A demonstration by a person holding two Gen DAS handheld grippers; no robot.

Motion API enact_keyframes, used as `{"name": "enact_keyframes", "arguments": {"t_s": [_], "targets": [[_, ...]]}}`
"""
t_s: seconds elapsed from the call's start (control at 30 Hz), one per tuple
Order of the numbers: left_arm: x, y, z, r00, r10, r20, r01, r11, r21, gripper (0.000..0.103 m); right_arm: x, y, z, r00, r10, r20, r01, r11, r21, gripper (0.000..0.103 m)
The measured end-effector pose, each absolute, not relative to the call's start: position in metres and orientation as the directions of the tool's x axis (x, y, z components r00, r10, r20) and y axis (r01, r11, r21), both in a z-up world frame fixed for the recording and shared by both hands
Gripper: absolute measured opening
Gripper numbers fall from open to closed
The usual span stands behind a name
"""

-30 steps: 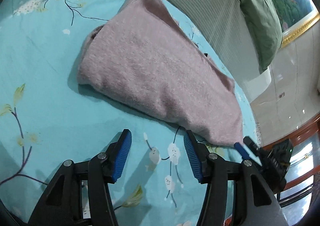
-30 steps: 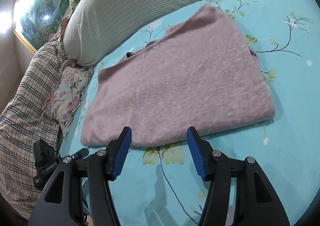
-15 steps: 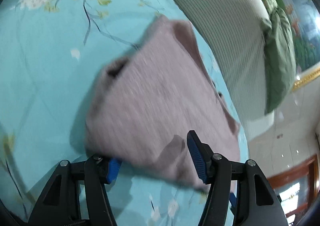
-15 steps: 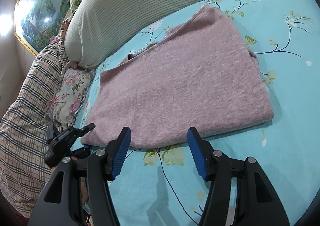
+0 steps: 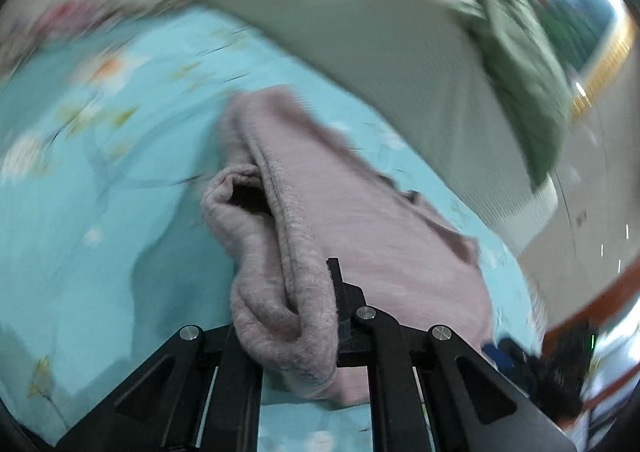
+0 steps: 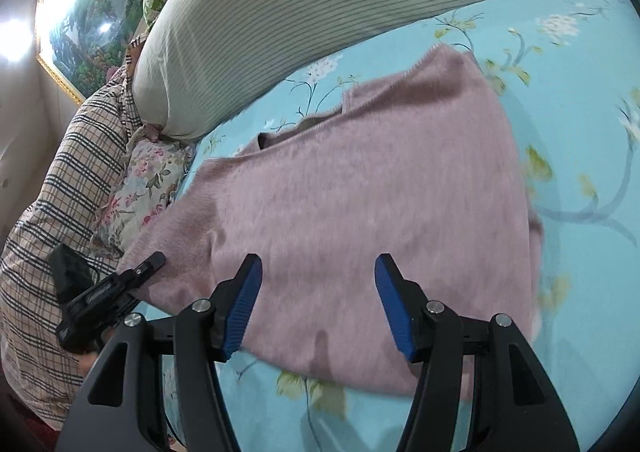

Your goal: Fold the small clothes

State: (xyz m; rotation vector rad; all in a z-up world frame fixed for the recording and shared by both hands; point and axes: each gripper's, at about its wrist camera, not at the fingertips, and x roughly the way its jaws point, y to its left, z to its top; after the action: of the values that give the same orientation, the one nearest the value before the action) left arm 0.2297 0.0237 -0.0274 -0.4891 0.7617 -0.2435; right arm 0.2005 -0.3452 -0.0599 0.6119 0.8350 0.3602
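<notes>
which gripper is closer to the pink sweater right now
Left. The left gripper is clamped on the pink sweater's bunched near edge; the right gripper hangs open over its near edge, not gripping.

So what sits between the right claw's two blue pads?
In the right wrist view, the near edge of the pink sweater lies on the floral sheet between the open right claw's pads, which are not pressing on it.

Sweater (image 6: 360, 203) lies on the bedsheet (image 6: 580, 51), in front of the long bolster (image 6: 320, 11). Left of the sweater, the cushion (image 6: 148, 179); further left, the blanket (image 6: 60, 191).
</notes>
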Motion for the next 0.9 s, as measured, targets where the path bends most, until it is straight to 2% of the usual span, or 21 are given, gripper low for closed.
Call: {"name": "enact_keyframes", "arguments": {"t_s": [0.17, 0.27, 0.33, 0.57, 0.7, 0.73, 0.77, 0.83, 0.9], "targets": [[0.232, -0.060, -0.006, 0.680, -0.416, -0.603, 0.240, 0.904, -0.353, 0.008, 0.233, -0.362, -0.061, 0.592, 0.610, -0.527, -0.076, 0.693, 0.716, 0.061], [0.227, -0.111, -0.016, 0.640, -0.430, -0.637, 0.360, 0.900, -0.246, 0.008, 0.248, -0.365, -0.069, 0.554, 0.645, -0.526, -0.069, 0.666, 0.743, 0.069], [0.227, -0.134, -0.032, 0.608, -0.425, -0.671, 0.398, 0.894, -0.206, 0.008, 0.257, -0.363, -0.077, 0.528, 0.664, -0.529, -0.060, 0.651, 0.757, 0.069], [0.224, -0.143, -0.050, 0.571, -0.456, -0.683, 0.421, 0.877, -0.233, 0.008, 0.304, -0.322, -0.085, 0.446, 0.712, -0.542, -0.104, 0.643, 0.759, 0.069], [0.222, -0.138, -0.045, 0.571, -0.471, -0.672, 0.423, 0.871, -0.250, 0.008, 0.347, -0.291, -0.092, 0.401, 0.691, -0.601, -0.103, 0.686, 0.721, 0.069], [0.222, -0.138, -0.045, 0.571, -0.475, -0.670, 0.423, 0.869, -0.256, 0.008, 0.358, -0.285, -0.095, 0.403, 0.682, -0.611, -0.099, 0.696, 0.711, 0.067], [0.221, -0.138, -0.045, 0.569, -0.478, -0.670, 0.422, 0.868, -0.260, 0.008, 0.364, -0.282, -0.094, 0.417, 0.670, -0.614, -0.102, 0.706, 0.701, 0.046], [0.218, -0.136, -0.046, 0.566, -0.477, -0.673, 0.422, 0.868, -0.260, 0.008, 0.370, -0.282, -0.083, 0.452, 0.655, -0.605, -0.117, 0.716, 0.688, 0.015], [0.216, -0.138, -0.043, 0.568, -0.473, -0.673, 0.429, 0.869, -0.248, 0.008, 0.364, -0.287, -0.064, 0.488, 0.672, -0.558, -0.154, 0.695, 0.702, 0.015]]}}
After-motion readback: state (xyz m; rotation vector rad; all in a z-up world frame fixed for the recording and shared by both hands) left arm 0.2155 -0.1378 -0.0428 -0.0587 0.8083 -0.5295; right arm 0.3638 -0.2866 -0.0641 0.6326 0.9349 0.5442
